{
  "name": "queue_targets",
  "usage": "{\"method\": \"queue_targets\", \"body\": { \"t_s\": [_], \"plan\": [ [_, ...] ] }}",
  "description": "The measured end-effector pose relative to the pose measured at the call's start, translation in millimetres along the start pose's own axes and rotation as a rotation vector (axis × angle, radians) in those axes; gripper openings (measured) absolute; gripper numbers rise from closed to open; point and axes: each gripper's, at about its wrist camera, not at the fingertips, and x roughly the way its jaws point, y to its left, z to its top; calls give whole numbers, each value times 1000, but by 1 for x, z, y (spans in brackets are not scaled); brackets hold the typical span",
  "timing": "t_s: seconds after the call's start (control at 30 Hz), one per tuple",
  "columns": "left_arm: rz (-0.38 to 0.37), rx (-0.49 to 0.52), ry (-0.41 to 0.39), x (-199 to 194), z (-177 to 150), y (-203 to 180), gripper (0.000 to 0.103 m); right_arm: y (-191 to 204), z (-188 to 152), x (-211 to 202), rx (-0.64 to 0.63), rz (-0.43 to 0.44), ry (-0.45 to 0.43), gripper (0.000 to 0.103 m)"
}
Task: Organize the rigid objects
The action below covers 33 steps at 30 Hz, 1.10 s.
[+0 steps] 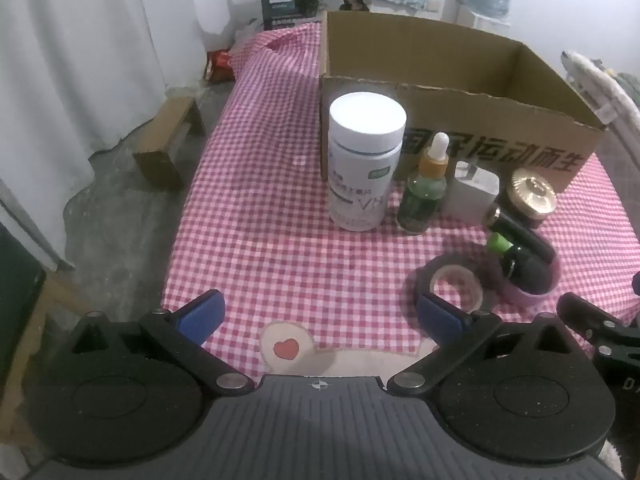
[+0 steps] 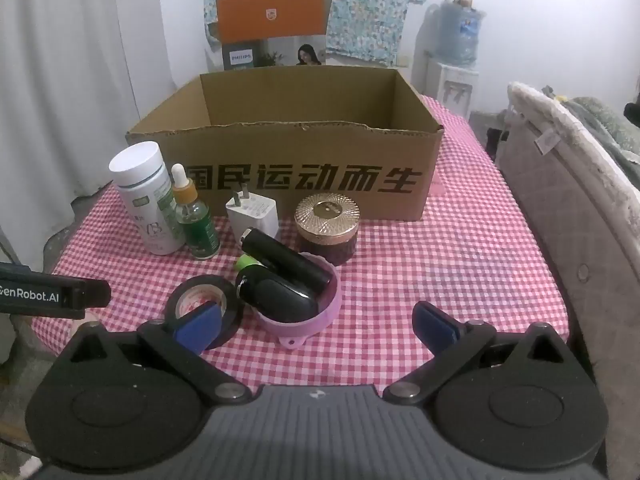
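Both wrist views look down-forward over table (image 1: 280, 240); left from left, right centred; share cardboard box (image 2: 300, 160).

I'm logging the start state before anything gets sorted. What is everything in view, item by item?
cardboard box: 1, brown, open, back of table
white bottle: 1, white, upright, left of box front
dropper bottle: 1, green with amber collar, beside white bottle
charger plug: 1, white, in front of box
jar: 1, dark with gold lid, right of plug
pink bowl: 1, pink, holds dark tubes
dark tubes: several, black, one green-capped, in bowl
tape roll: 1, black, left of bowl
tablecloth: 1, red-white check
left gripper: 1, open, empty
right gripper: 1, open, empty
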Motion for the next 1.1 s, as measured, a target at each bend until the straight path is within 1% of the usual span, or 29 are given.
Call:
{"method": "queue_targets", "body": {
  "t_s": [0.4, 0.47, 1.1],
  "plan": [
    [-2, 6, 5, -1, 5, -7, 103, -6, 4, -2, 19, 1, 1, 103],
    [-5, 10, -6, -2, 0, -6, 103, -3, 4, -2, 11, -2, 0, 103],
    [2, 13, 10, 1, -2, -6, 103, -5, 4, -2, 2, -8, -2, 103]
  ]
}}
